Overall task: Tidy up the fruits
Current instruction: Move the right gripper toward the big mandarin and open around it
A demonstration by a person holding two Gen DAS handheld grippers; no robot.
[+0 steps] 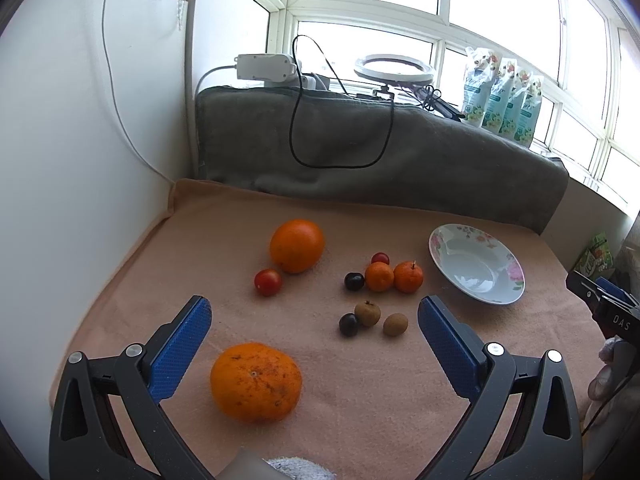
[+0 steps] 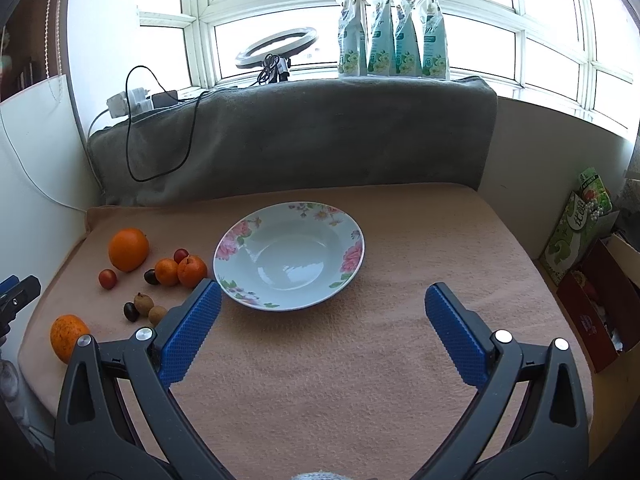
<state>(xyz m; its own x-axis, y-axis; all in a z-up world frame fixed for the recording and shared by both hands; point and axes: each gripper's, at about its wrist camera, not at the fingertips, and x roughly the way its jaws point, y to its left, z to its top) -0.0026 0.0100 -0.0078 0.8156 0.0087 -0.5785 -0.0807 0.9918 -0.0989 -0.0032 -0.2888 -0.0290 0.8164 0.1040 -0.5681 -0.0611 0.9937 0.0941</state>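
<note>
Left wrist view: left gripper (image 1: 315,316) jaws spread wide, holding nothing, hovering over the peach towel (image 1: 360,400). Nearest fruit is the speckled orange (image 1: 256,382), low between the pads, not touched. Farther out: 2 longans (image 1: 367,313) and a dark grape (image 1: 348,324) in a tight cluster, then 2 small mandarins (image 1: 379,276) touching each other, with another dark grape (image 1: 354,281) beside them and a cherry tomato (image 1: 380,258) just behind. Left of that, the smooth orange (image 1: 296,245) with a second cherry tomato (image 1: 268,282) just beside it. Right wrist view: right gripper (image 2: 323,309) also wide apart and empty, aimed at the floral plate (image 2: 352,258), which sits right of all the fruit and has nothing in it. Progress, by my read: 0 of 10 pieces placed, assuming the plate is the target; everything's left to do. Speckled orange looks like the easiest first pick.
</note>
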